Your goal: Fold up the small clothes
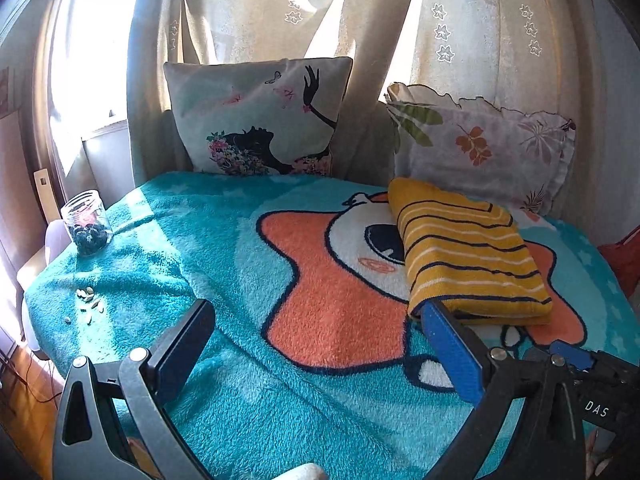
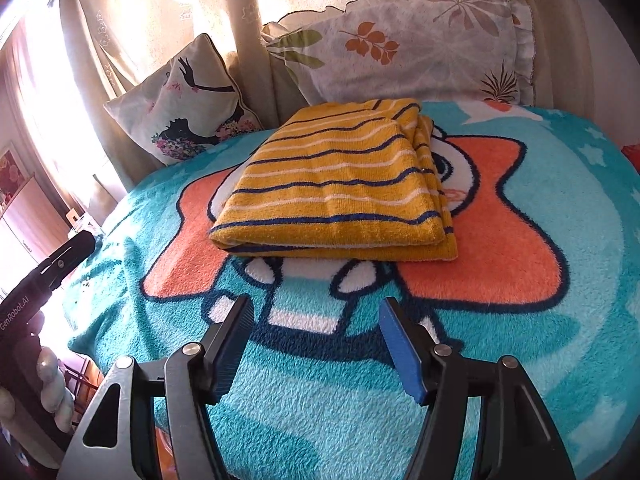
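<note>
Right wrist view: a folded yellow striped garment [image 2: 336,184] lies squared on the turquoise blanket [image 2: 560,360], just ahead of the right gripper [image 2: 316,344], whose fingers stand apart and empty. The left gripper [image 1: 320,344] gapes wide beside the garment, apparently clear of the finished fold.

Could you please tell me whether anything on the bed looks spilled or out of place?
Yes: small pale bits lie scattered loose on the teal blanket, just below an open glass jar near its left edge. The yellow striped garment lies neatly folded.
</note>
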`<state>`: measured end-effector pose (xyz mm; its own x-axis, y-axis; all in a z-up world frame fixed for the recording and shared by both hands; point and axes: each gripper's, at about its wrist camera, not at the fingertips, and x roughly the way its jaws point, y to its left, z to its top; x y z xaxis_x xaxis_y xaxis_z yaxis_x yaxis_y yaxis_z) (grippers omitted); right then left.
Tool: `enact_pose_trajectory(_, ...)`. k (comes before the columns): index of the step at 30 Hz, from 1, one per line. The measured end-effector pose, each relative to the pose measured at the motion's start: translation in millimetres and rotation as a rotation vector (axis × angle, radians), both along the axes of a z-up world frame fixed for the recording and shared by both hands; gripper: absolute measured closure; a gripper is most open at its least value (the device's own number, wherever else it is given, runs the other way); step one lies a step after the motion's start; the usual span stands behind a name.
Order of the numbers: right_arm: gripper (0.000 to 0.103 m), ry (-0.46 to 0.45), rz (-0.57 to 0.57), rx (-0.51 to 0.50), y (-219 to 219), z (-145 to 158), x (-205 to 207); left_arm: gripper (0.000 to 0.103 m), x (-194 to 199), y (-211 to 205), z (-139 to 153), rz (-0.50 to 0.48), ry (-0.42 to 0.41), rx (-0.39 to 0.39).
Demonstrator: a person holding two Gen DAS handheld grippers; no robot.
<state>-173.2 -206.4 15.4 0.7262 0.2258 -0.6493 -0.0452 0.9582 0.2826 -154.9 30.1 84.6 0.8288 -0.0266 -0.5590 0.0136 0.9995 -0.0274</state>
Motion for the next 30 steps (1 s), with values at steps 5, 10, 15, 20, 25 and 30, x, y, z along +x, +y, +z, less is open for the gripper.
enact_pose_trajectory(5,0.033,0.006,0.000,-0.019,4,-1,7,0.000,9,-1,-10,-0.020,0.042,-0.012)
enact_pose_trajectory(10,0.032,0.010,-0.001,-0.035,6,-2,14,0.000,18,-2,-18,-0.042,0.078,-0.027)
enact_pose_trajectory(15,0.031,0.014,-0.001,-0.044,8,-4,21,0.000,26,-3,-28,-0.063,0.118,-0.034)
enact_pose_trajectory(20,0.031,0.013,-0.004,-0.065,12,-5,28,0.000,34,-5,-36,-0.072,0.154,-0.033)
enact_pose_trajectory(25,0.031,0.011,-0.003,-0.072,13,-4,32,0.000,41,-6,-42,-0.076,0.178,-0.037)
enact_pose_trajectory(30,0.031,-0.003,0.003,-0.067,11,5,43,0.000,47,-5,-48,-0.075,0.203,-0.037)
